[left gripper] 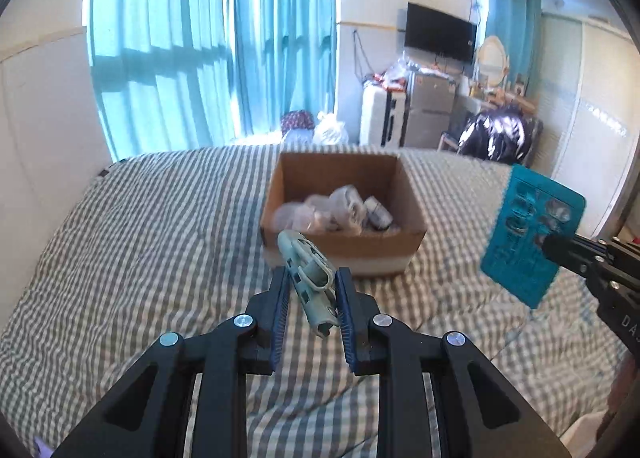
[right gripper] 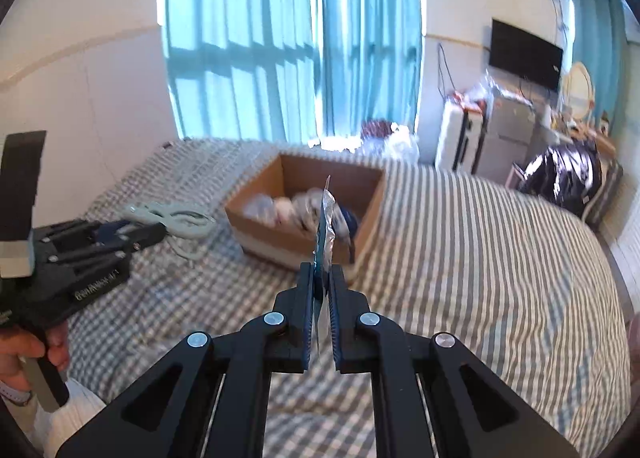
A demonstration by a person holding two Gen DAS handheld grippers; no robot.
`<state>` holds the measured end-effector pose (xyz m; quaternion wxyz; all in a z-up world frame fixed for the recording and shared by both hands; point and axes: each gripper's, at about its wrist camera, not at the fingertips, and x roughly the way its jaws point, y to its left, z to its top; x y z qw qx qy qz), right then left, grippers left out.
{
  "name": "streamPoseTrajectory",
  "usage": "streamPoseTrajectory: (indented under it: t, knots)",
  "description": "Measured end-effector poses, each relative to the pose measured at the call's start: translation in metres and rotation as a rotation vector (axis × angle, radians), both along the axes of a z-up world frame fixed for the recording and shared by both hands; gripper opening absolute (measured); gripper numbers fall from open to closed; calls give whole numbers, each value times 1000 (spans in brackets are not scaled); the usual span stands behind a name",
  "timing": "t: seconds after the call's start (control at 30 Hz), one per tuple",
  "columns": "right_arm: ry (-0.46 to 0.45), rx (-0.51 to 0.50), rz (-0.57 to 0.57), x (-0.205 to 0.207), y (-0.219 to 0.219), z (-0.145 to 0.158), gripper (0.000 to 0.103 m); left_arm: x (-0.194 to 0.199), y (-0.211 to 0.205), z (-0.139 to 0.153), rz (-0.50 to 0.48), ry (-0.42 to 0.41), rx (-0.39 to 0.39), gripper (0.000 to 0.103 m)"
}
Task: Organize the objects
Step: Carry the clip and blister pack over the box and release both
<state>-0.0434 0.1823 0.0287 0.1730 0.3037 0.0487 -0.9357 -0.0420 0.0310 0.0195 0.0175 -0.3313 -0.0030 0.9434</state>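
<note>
Flanking the cardboard box (left gripper: 344,246): left tongs (left gripper: 311,286) clamping grey clip (left gripper: 310,274), right tongs (right gripper: 321,278) pinching teal blister card (left gripper: 528,234).

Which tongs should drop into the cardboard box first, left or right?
Probably the left. The left tongs hold the grey-green clip right at the cardboard box. The right tongs hold the teal blister card off to the box's side.

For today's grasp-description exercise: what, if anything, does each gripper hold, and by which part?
The left gripper pinches a pale grey-green plastic clip near its lower end. The right gripper clamps a teal blister card by its lower edge.
</note>
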Motion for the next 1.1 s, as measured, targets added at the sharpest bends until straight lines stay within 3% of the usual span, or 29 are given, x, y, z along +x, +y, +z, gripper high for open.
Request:
streamPoseTrajectory:
  t: [0.17, 0.33, 0.43, 0.73, 0.9, 1.0, 1.07, 1.1]
  knots:
    - [32, 3, 37, -35, -19, 25, 7, -40, -6, 24, -16, 36, 41, 23]
    - [48, -8, 50, -93, -36, 31, 7, -94, -6, 35, -12, 73, -21, 23]
    - [50, -9, 32, -135, -45, 23, 7, -134, -8, 32, -24, 88, -19, 23]
    - [-44, 53, -42, -262, -54, -52, 7, -230, 5, -45, -56, 35, -65, 23]
    - [-83, -15, -56, -288, -47, -84, 7, -247, 18, -76, -90, 3, -144, 23]
    - [-70, -38, -50, -285, -44, -87, 7, -247, 21, -82, -94, -3, -149, 23]
    - [-67, -42, -60, -283, -45, -84, 20, -245, 20, -83, -94, -3, -131, 24]
    - [-64, -45, -73, -280, -42, -83, 40, -242, 19, -82, -91, -4, -125, 24]
